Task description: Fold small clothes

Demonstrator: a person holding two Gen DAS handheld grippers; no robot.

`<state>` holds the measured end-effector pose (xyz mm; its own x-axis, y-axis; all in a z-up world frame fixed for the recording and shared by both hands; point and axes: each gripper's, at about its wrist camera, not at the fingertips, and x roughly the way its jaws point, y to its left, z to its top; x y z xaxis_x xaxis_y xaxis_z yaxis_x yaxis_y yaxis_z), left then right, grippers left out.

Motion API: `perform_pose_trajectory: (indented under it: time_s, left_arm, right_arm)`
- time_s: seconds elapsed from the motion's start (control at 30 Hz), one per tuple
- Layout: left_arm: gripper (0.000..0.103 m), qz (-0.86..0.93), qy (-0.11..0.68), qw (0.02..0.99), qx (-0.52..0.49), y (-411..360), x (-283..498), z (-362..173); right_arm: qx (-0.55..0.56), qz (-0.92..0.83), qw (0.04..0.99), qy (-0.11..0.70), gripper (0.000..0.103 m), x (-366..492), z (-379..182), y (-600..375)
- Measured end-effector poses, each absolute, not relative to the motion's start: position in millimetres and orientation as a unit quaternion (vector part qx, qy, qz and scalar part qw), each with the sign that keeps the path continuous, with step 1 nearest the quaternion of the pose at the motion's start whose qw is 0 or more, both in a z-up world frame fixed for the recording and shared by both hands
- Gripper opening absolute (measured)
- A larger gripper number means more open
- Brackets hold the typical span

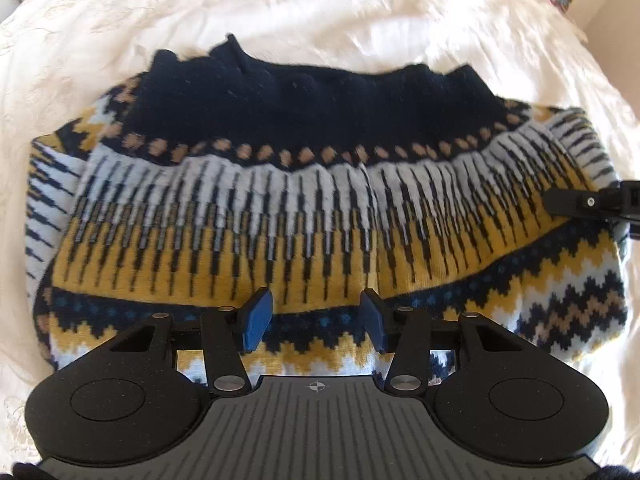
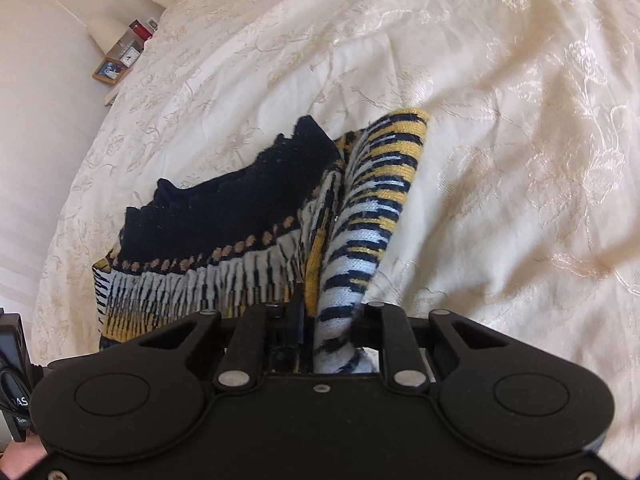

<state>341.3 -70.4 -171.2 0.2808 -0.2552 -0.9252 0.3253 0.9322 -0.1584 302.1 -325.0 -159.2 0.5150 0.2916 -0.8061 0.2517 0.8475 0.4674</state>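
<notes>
A patterned knit sweater (image 1: 304, 208), navy, yellow, white and tan, lies partly folded on a cream bedspread (image 1: 320, 12). My left gripper (image 1: 316, 316) hovers over its lower patterned band, open, its blue pads (image 1: 256, 316) apart with nothing between them. In the right wrist view my right gripper (image 2: 320, 320) is shut on a raised fold of the sweater's striped edge (image 2: 376, 208), which stands up from the bed. The sweater's navy part (image 2: 236, 208) lies to the left of that fold. The right gripper's tip (image 1: 588, 202) shows at the sweater's right edge in the left wrist view.
The embroidered bedspread (image 2: 500, 120) stretches all around the sweater. A bedside shelf with a small clock and frames (image 2: 120, 60) stands beyond the bed's far left edge. Part of a black device (image 2: 12, 360) shows at the lower left.
</notes>
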Motion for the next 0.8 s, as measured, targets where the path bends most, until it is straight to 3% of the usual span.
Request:
perform_pose_trajectory:
  time_s: [0.43, 0.8]
  left_arm:
    - [0.047, -0.106, 0.549, 0.828, -0.043, 86, 290, -131]
    - [0.047, -0.091, 0.572, 0.814, -0.048, 163, 271, -143]
  right_arm:
    - [0.206, 0.074, 0.853, 0.475, 0.024, 330, -83, -199]
    - [0.15, 0.104, 0.837, 0.516, 0.024, 368, -113, -70]
